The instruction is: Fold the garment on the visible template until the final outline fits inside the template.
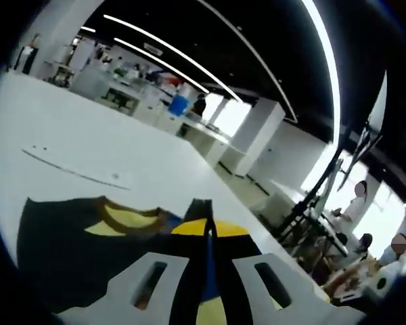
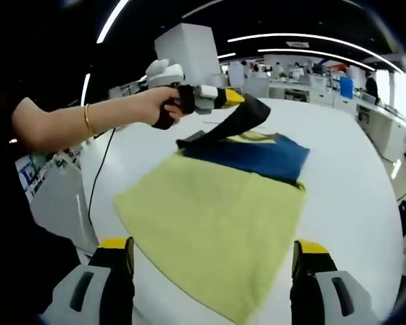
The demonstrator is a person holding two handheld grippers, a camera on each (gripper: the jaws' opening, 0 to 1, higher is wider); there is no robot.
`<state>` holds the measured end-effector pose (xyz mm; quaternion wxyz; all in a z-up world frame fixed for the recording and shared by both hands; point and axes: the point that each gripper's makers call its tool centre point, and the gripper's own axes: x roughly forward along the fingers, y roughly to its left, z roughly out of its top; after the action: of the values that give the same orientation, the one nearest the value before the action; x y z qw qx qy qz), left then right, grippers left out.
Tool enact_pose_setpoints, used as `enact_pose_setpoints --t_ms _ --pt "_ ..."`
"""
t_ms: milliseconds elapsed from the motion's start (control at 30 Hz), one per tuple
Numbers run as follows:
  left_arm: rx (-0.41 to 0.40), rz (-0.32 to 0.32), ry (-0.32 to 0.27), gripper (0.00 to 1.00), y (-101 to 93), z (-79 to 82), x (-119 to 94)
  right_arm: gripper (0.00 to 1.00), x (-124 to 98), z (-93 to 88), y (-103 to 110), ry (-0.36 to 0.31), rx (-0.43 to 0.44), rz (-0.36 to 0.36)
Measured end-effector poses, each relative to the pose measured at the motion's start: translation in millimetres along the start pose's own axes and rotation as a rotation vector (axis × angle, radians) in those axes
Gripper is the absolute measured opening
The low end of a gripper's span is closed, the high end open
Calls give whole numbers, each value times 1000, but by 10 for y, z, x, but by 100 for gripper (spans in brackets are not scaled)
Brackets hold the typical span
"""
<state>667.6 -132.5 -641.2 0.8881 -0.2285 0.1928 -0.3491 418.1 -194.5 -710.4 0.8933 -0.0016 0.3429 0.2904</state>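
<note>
Much of the garment (image 2: 216, 210) is seen in the right gripper view, where it lies flat on the white surface (image 2: 352, 176) as one soft, slightly fuzzy yellow-green panel with a dark blue part (image 2: 257, 157) beyond it; its near corner is cut off between the right gripper's two jaws at the bottom of that view. No template outline can be made out on the surface in that view. The right gripper (image 2: 213, 271) is held wide apart, its grey jaws with yellow-and-black tips standing at either side of the cloth with nothing between them. The left gripper (image 2: 220, 101) is seen from the side in the same view, held in a person's hand (image 2: 152, 105) with a bracelet on the wrist, and a dark flap of the garment is lifted off the surface at its tip. In the left gripper view the left gripper (image 1: 206, 223) is closed narrowly on that dark fabric, the two jaws nearly meeting over a fold in which yellow and blue patches show; a brown-edged neckline (image 1: 125, 218) is seen beside them, though the picture is blurred. One thin curved line (image 1: 74, 172) is marked on the surface beyond. The office background with its desks and distant people is too blurred for detail.
</note>
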Motion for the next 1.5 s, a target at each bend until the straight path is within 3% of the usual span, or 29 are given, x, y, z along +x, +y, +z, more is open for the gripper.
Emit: enact_pose_setpoints --t_ms 300,600,867,1333,1500 --pt "-28 -67 40 0 -147 -162 100 96 -10 -73 -22 9 26 -9" --pt "-82 -97 64 0 -268 -305 185 96 8 -71 -30 15 25 -10" --pt "-81 -117 118 0 -360 -499 218 95 11 -93 -46 20 30 -15" --pt "-82 -90 223 0 -342 -871 254 95 17 -123 -68 24 39 -22" --pt "-87 -187 236 6 -528 -929 225 96 33 -111 -51 24 36 -16"
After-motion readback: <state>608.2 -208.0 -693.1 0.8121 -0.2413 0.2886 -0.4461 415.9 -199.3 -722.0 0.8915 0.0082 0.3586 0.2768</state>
